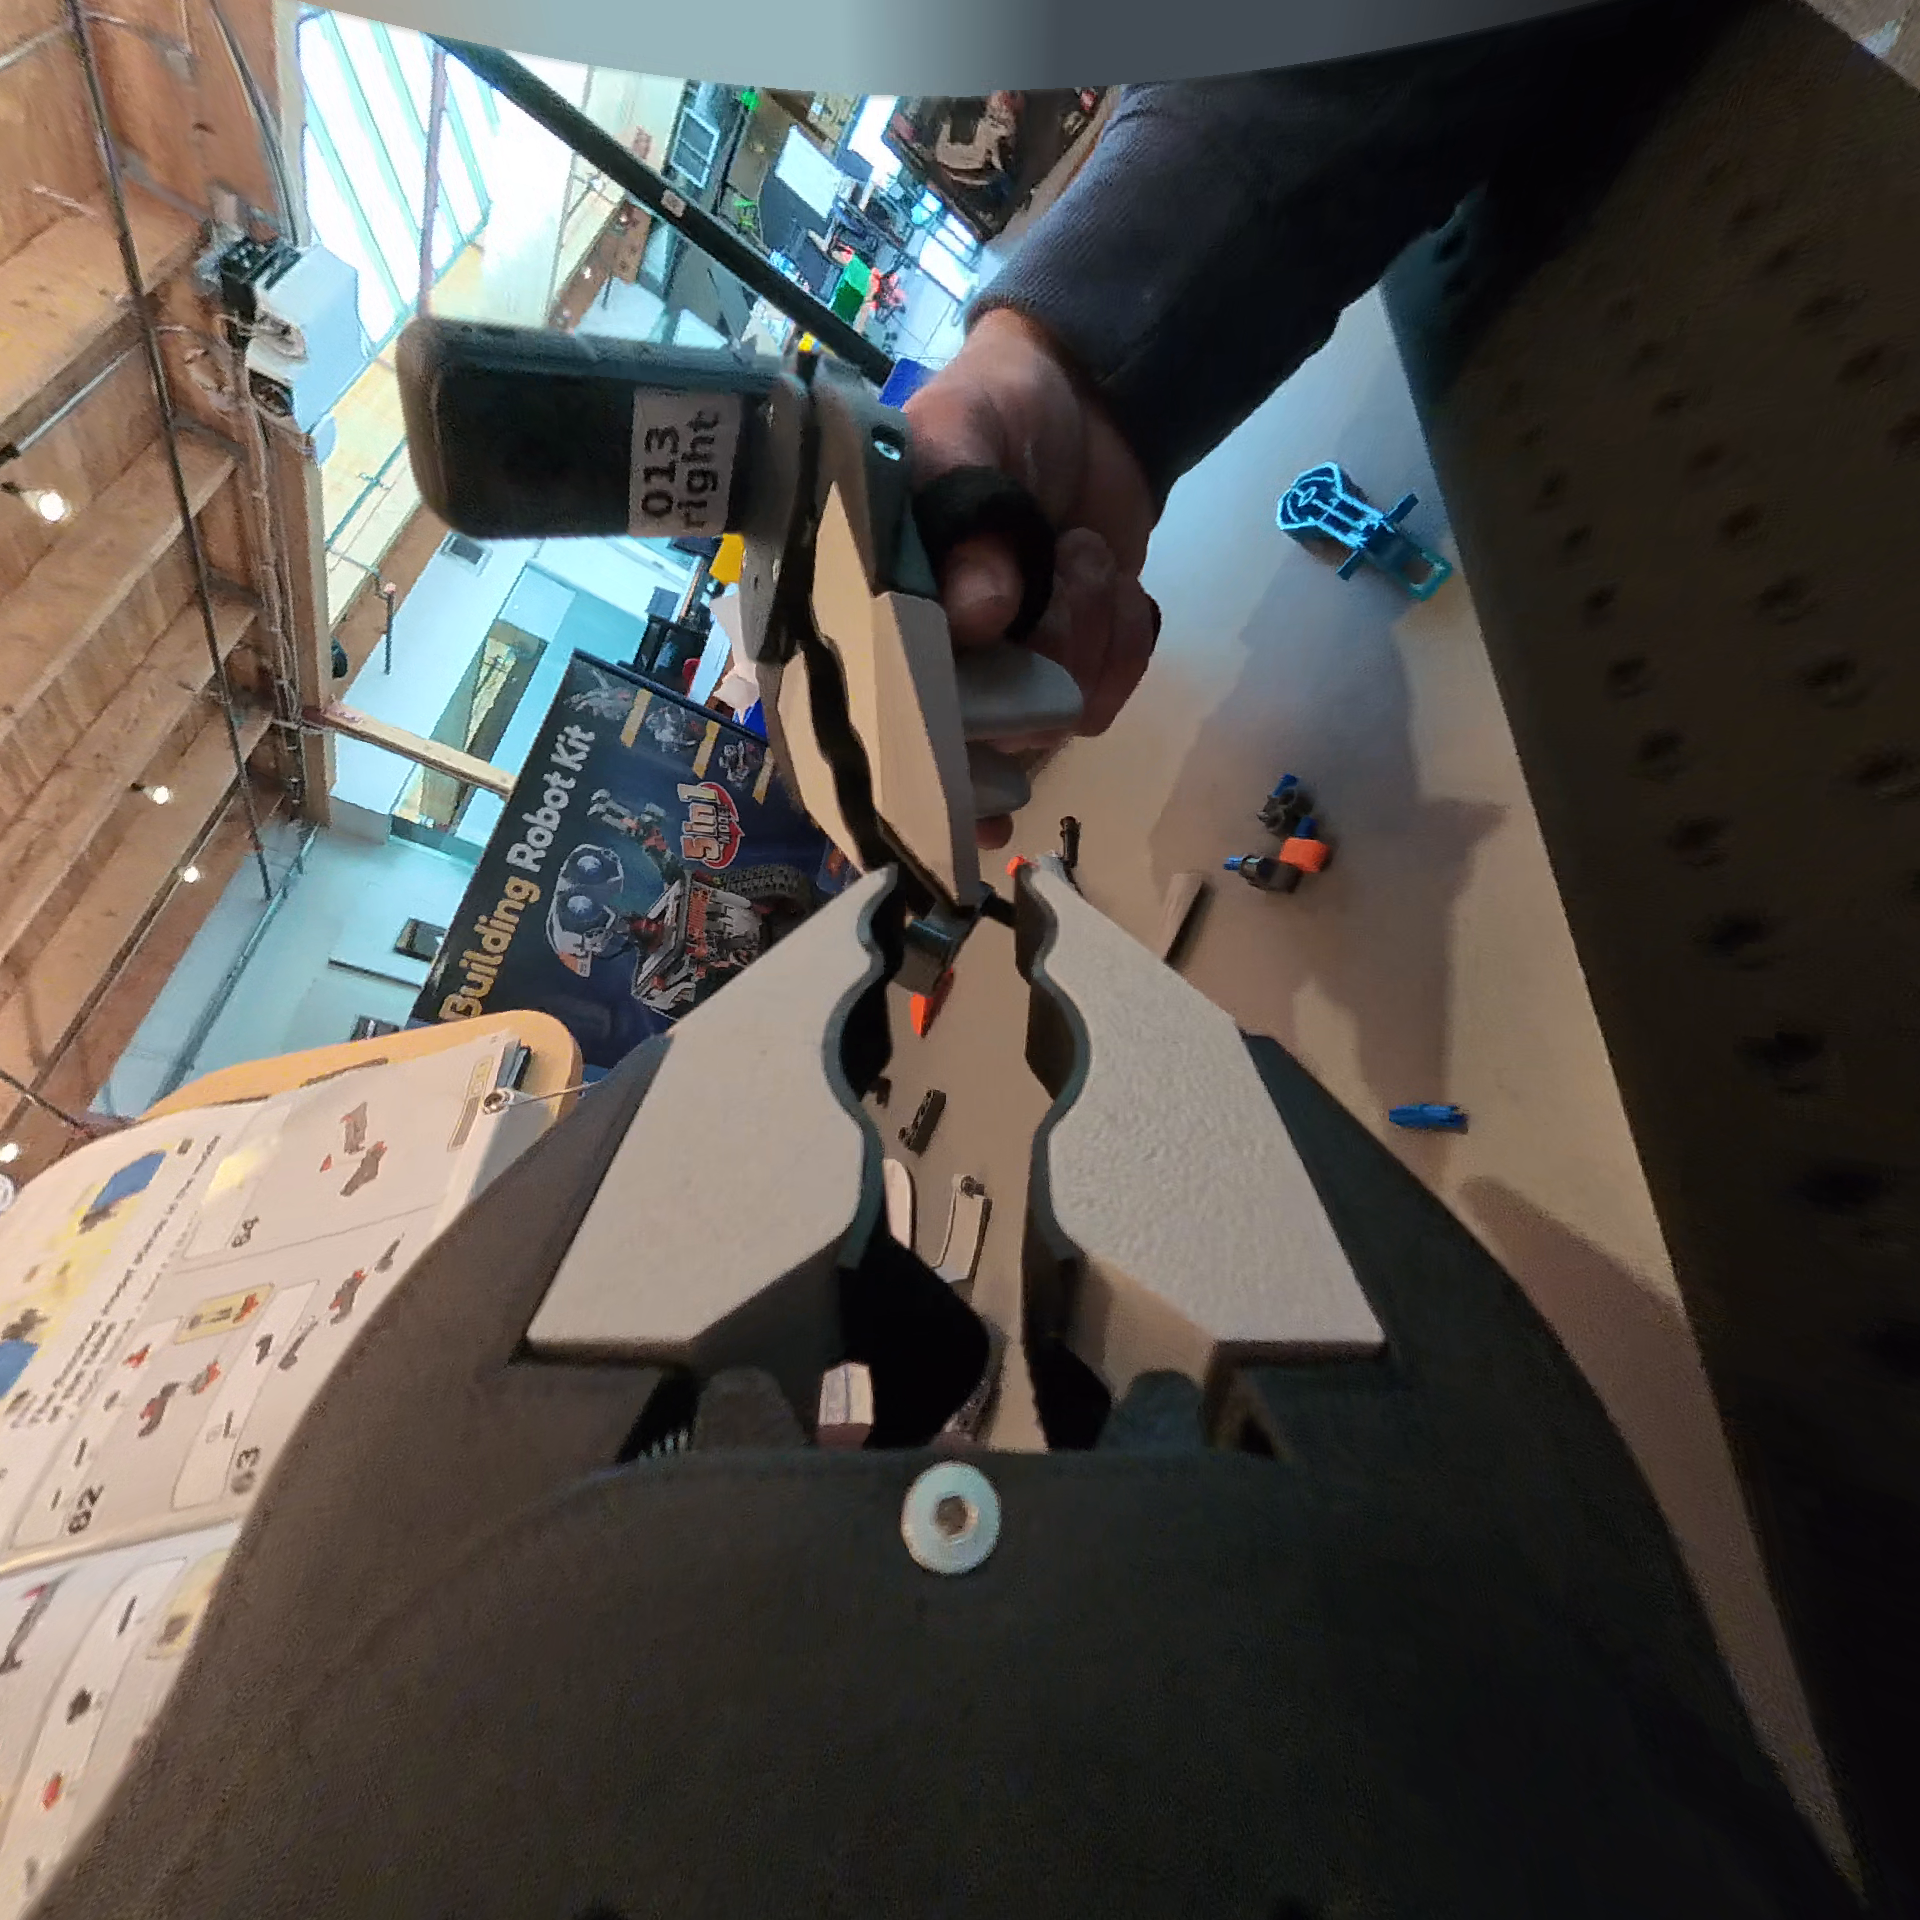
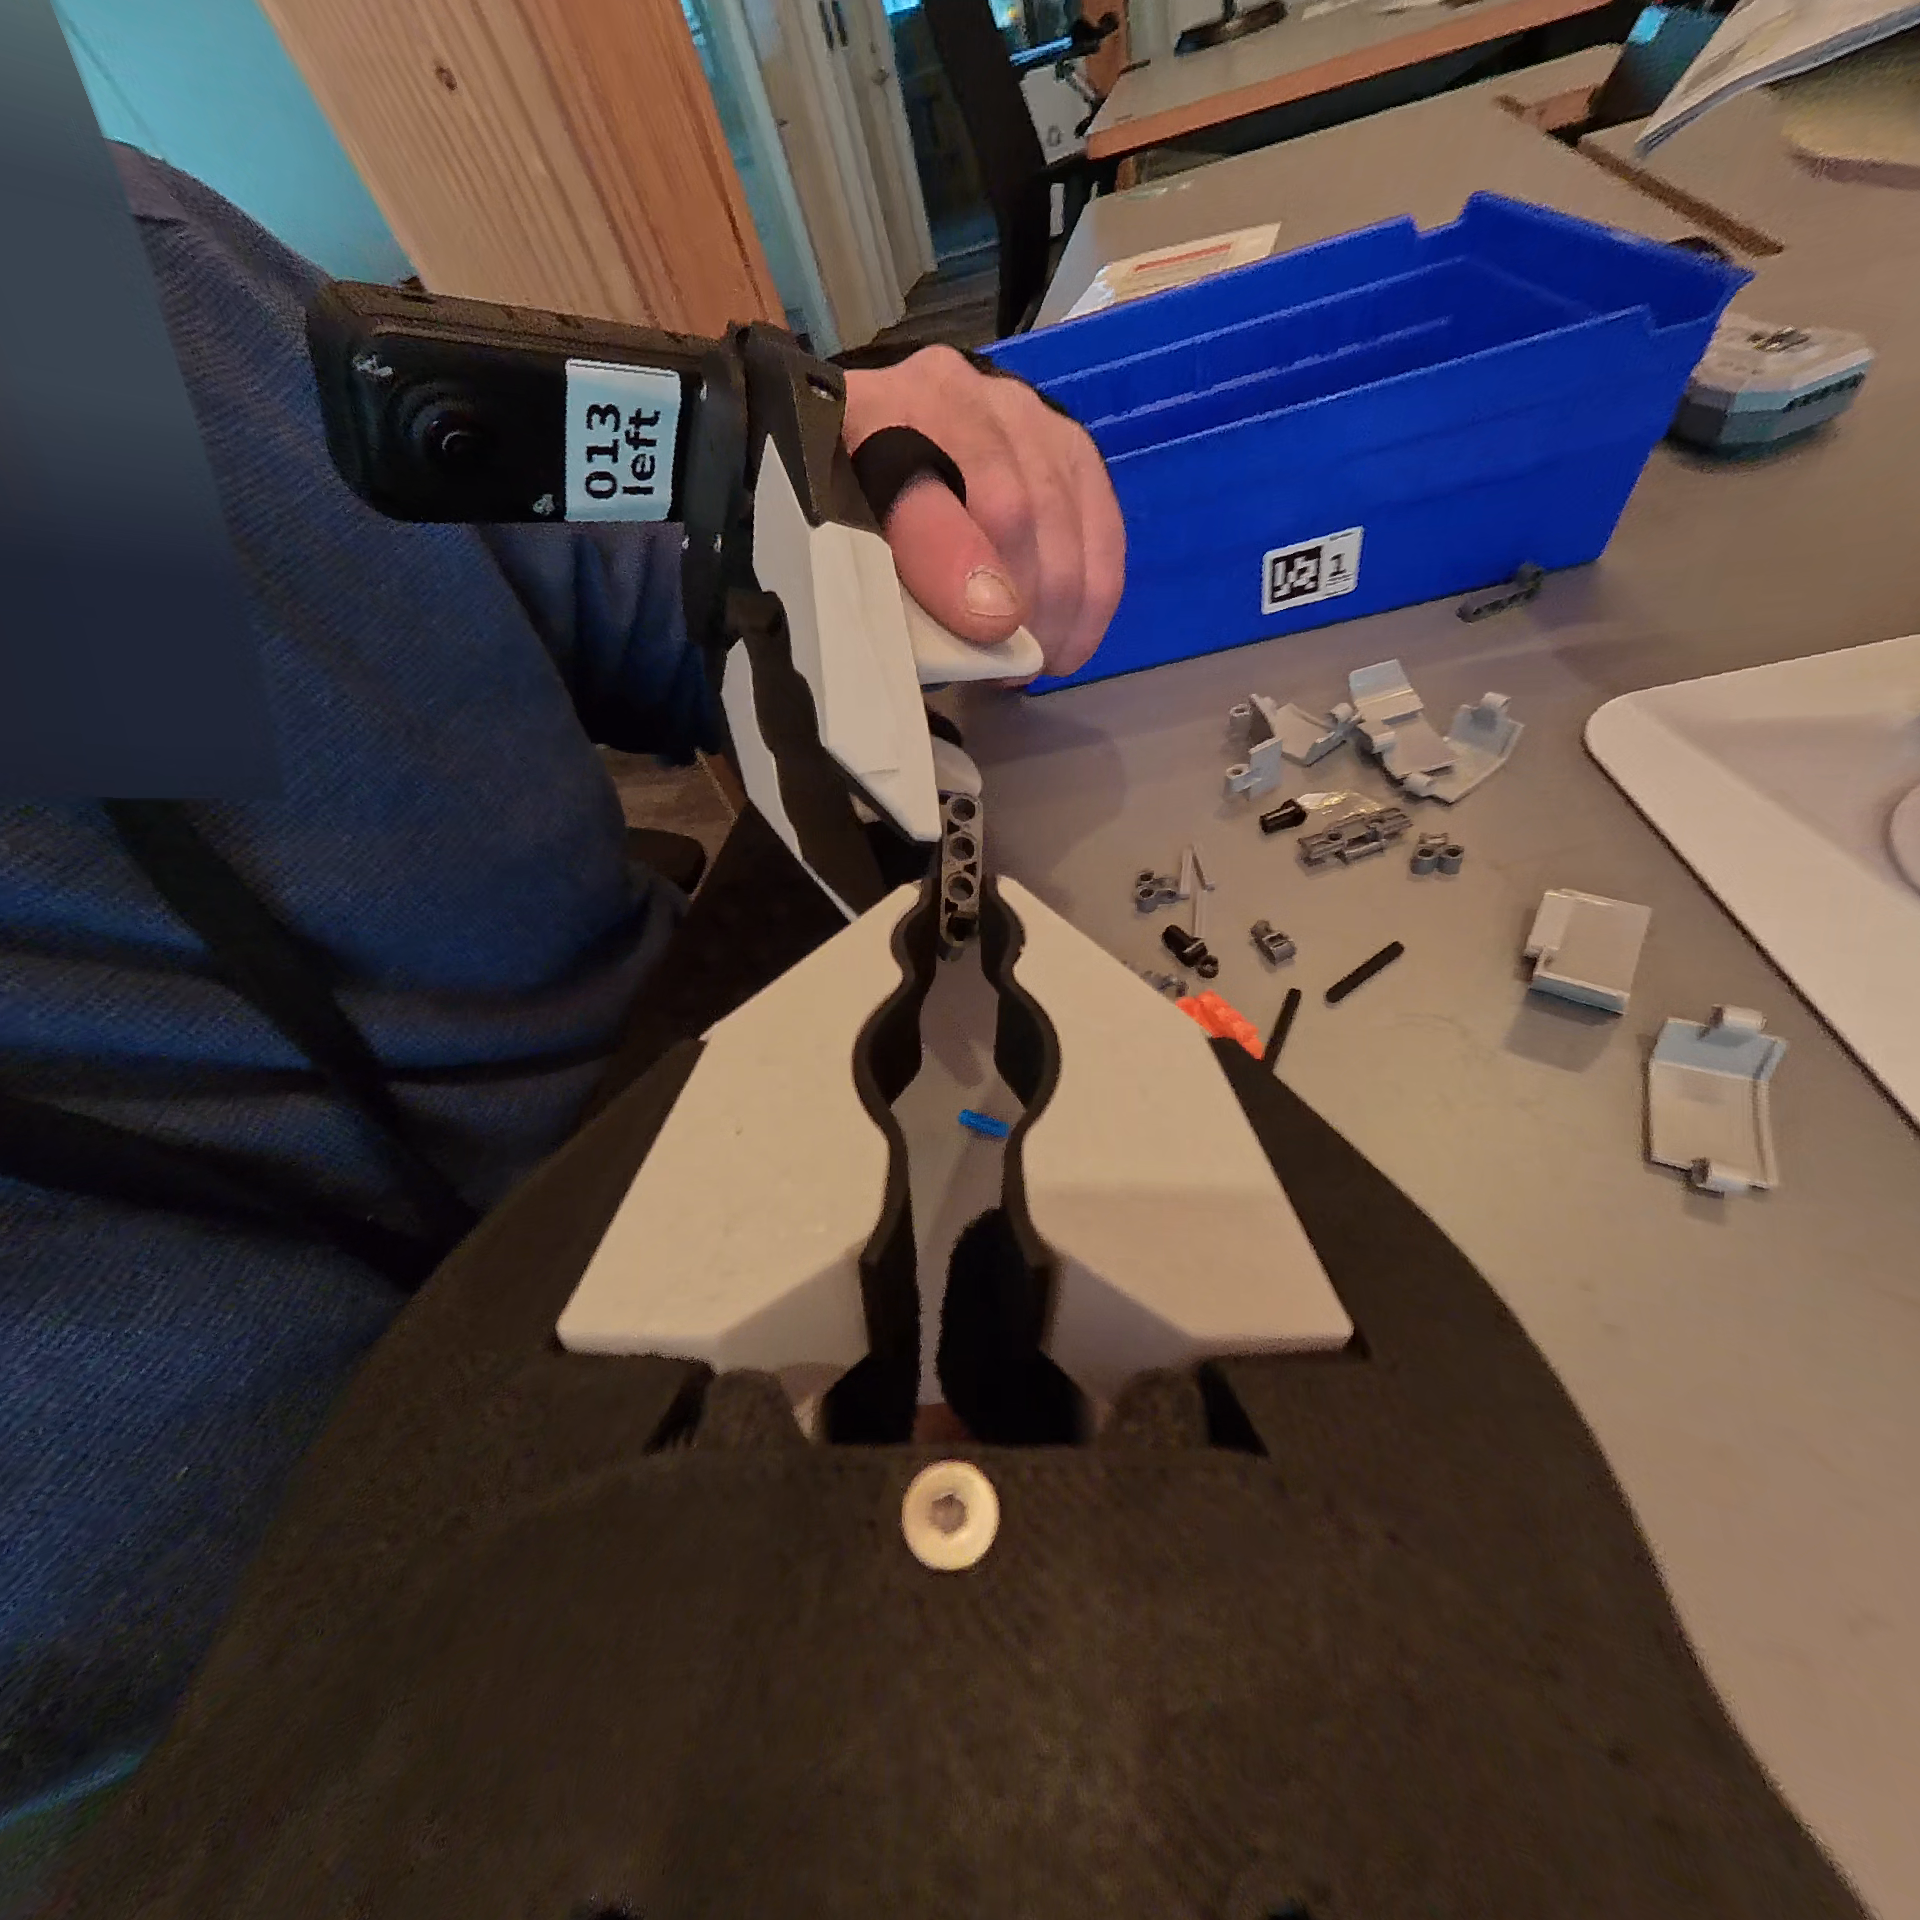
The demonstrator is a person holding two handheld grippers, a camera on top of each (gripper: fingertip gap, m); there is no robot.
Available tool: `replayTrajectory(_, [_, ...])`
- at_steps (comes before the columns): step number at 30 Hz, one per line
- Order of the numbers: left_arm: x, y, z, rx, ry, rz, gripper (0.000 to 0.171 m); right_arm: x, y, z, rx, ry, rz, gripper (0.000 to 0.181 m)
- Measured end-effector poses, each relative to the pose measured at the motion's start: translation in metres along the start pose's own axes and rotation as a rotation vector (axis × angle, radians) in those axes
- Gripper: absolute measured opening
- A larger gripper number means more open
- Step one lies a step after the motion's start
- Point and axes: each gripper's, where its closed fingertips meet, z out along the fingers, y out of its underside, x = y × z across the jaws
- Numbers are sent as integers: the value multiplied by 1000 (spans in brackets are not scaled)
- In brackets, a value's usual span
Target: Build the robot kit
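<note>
Grey beam pinched at the jaw tips of your right gripper may twist loose if your left gripper, jaws narrowly apart around it, bumps it

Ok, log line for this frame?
right gripper: shut on dark grey beam | left gripper: open, tips flanking beam | loose parts on table

The right gripper pinches a small dark grey beam with a row of round holes. The beam stands up straight above the grey table, with its top end poking out past the finger tips. An orange bit sits on its end. The left gripper has its fingers spread apart around the beam.
</note>
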Motion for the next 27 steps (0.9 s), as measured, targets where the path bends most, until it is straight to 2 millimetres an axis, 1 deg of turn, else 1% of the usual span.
replayTrajectory(3, [5,-3,0,-7,23,62,3,-5,4,3,-23,-24,1,5])
replayTrajectory(4, [6,-5,-1,-1,22,72,0,-7,4,3,-20,-34,3,5])
replayTrajectory(10, [1,-6,-2,14,-6,57,0,-6,0,1,13,-57,39,5])
replayTrajectory(13, [2,-9,-3,27,-16,95,15,-10,-4,0,35,-86,59,5])
replayTrajectory(15, [3,-8,-2,22,-13,127,18,-12,-1,0,23,-105,65,5])
replayTrajectory(17, [6,-11,-3,35,11,108,23,-13,-1,-1,34,-119,74,5])
replayTrajectory(18, [4,-9,-3,29,-1,113,26,-12,-2,-1,39,-112,75,5])
replayTrajectory(19, [-1,-6,-4,14,-18,119,27,-11,-2,-2,40,-106,72,5])
replayTrajectory(22, [-10,-6,-10,36,-38,72,27,-9,-4,-4,62,-106,83,5])
replayTrajectory(27, [2,-5,-2,14,-7,135,26,-10,-1,-3,58,-131,107,5])
